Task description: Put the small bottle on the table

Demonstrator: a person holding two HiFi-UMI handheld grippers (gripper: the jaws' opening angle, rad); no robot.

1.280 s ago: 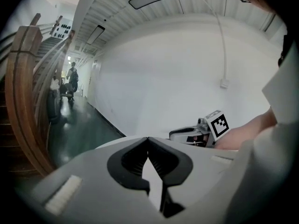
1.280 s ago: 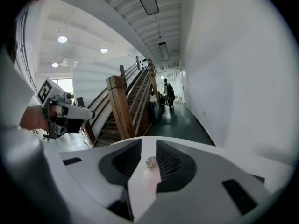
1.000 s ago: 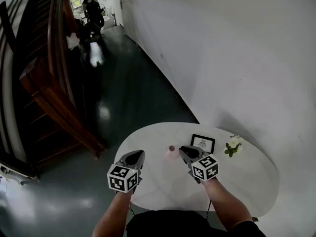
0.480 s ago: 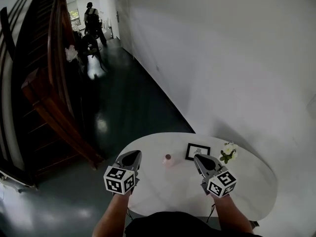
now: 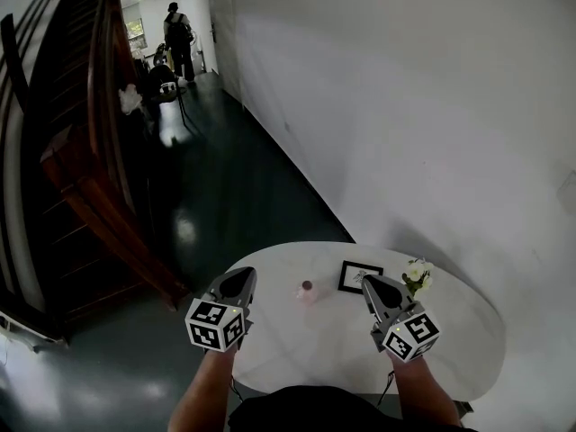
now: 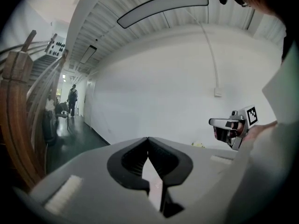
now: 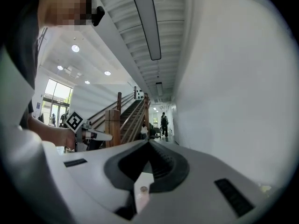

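Note:
The small pinkish bottle (image 5: 306, 291) with a dark cap stands upright on the white oval table (image 5: 306, 349), with nothing touching it. My left gripper (image 5: 241, 275) hovers to its left, its jaws together and empty; the left gripper view shows the tips (image 6: 148, 139) meeting. My right gripper (image 5: 371, 282) is off to the bottle's right, clear of it, shut on nothing, and its tips (image 7: 149, 143) also meet. Both gripper views look above the table toward the wall and hallway, so the bottle is out of sight there.
A small black picture frame (image 5: 360, 277) and a posy of white flowers (image 5: 417, 275) stand behind my right gripper. A white wall runs along the right. A wooden staircase (image 5: 90, 178) and a dark glossy floor lie to the left, where a person (image 5: 177, 36) stands far down the hallway.
My right gripper has drawn back and to the right, away from the bottle, which stays standing on the table. The left gripper has barely shifted. The far person walked farther off.

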